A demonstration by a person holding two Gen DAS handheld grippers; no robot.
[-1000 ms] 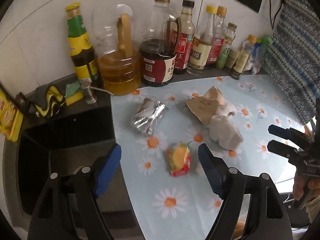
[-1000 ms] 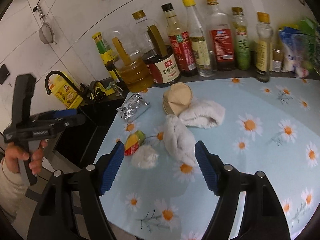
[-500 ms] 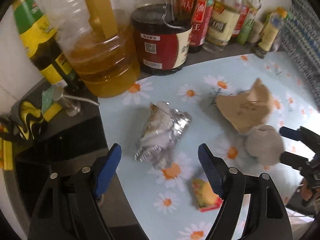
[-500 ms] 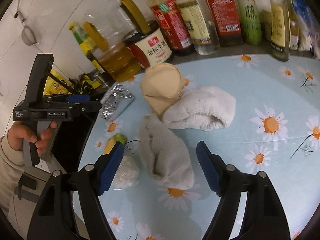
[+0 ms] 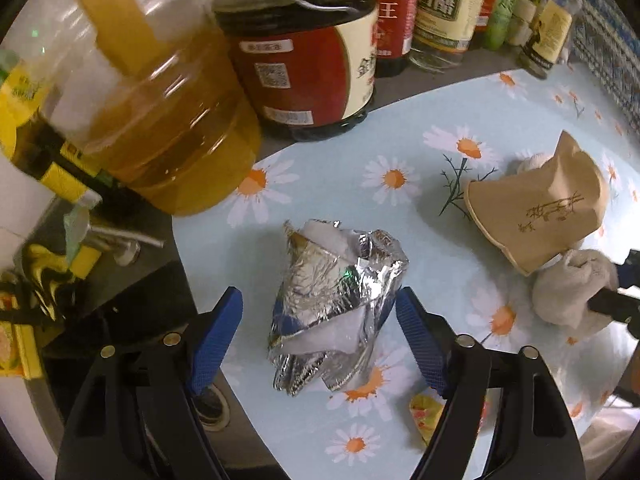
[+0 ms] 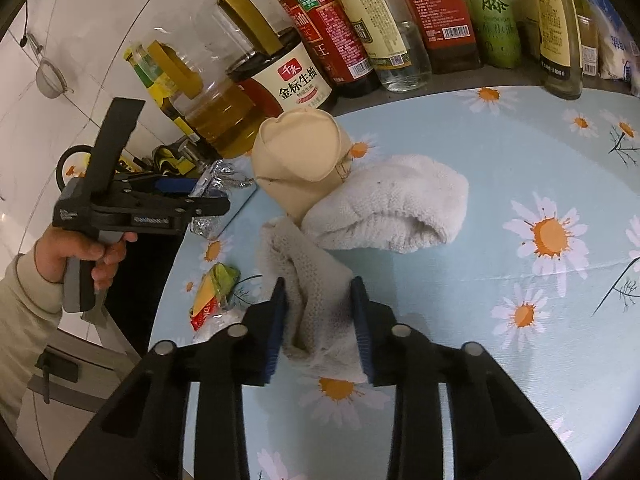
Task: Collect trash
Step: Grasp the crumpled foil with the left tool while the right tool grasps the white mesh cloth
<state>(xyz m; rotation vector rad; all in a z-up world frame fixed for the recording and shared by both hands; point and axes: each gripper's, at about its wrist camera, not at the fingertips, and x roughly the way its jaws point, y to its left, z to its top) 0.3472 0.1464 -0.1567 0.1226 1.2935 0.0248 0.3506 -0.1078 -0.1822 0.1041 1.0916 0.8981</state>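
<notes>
While the right tongs (image 6: 318, 316) were clenched on the near end of a soft, limp grey rag (image 6: 308, 280), the left tongs (image 5: 318, 334) stood released, straddling a crumpled foil wrapper (image 5: 336, 304). Light, crinkly and probably slippery, the wrapper looked best pinched across its middle. Its long axis ran away from the tongs toward the oil jug (image 5: 160, 136) beyond it on the table (image 5: 400, 224).

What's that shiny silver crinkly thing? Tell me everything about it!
The silver foil wrapper is a crumpled, torn packet of shiny metallic film, with white showing through its rips. It lies on the daisy-print tablecloth, near the cloth's edge in front of the big oil bottle. The open left gripper frames it, one blue pad on each side, not yet squeezing.
</notes>
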